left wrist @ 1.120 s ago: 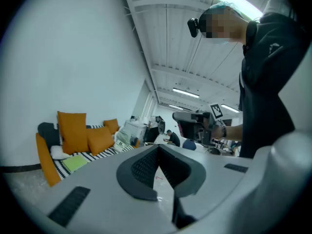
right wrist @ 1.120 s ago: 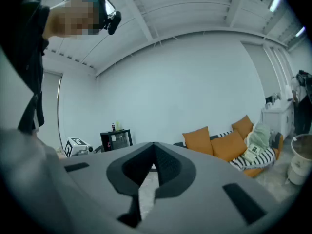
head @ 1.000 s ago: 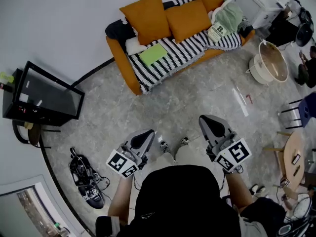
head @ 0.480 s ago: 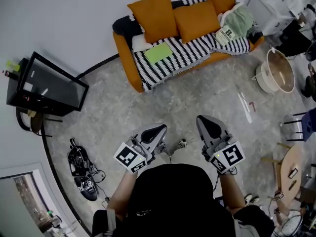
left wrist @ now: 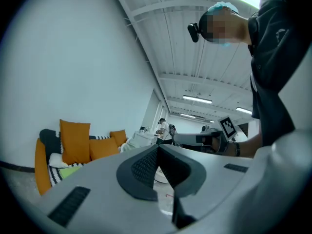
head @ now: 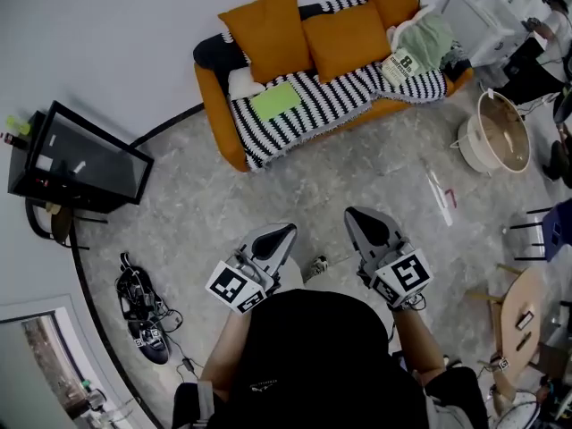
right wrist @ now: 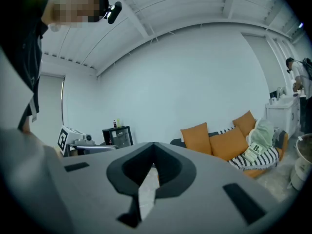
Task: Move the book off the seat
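Note:
A light green book [head: 275, 99] lies flat on the striped blanket of the orange sofa [head: 217, 123], toward its left end; a strip of the book [left wrist: 73, 170] shows in the left gripper view. Both grippers are held level in front of the person, well short of the sofa. My left gripper [head: 284, 232] is shut and empty, tips meeting [left wrist: 157, 148]. My right gripper [head: 351, 214] is shut too, with nothing in it [right wrist: 153, 146]. In the right gripper view the sofa [right wrist: 234, 145] shows only its right part, and the book is out of that view.
Three orange cushions [head: 340, 36] lean on the sofa back; a green garment and a printed bag [head: 399, 64] lie at its right end. A black TV stand [head: 79, 162] is left, shoes [head: 139, 307] lower left, a cream basin [head: 497, 132] right, a wooden stool [head: 517, 311] lower right.
The person has stepped forward over the floor; both grippers sit a little further ahead of the body. Both stayed shut and empty. The book has not moved.

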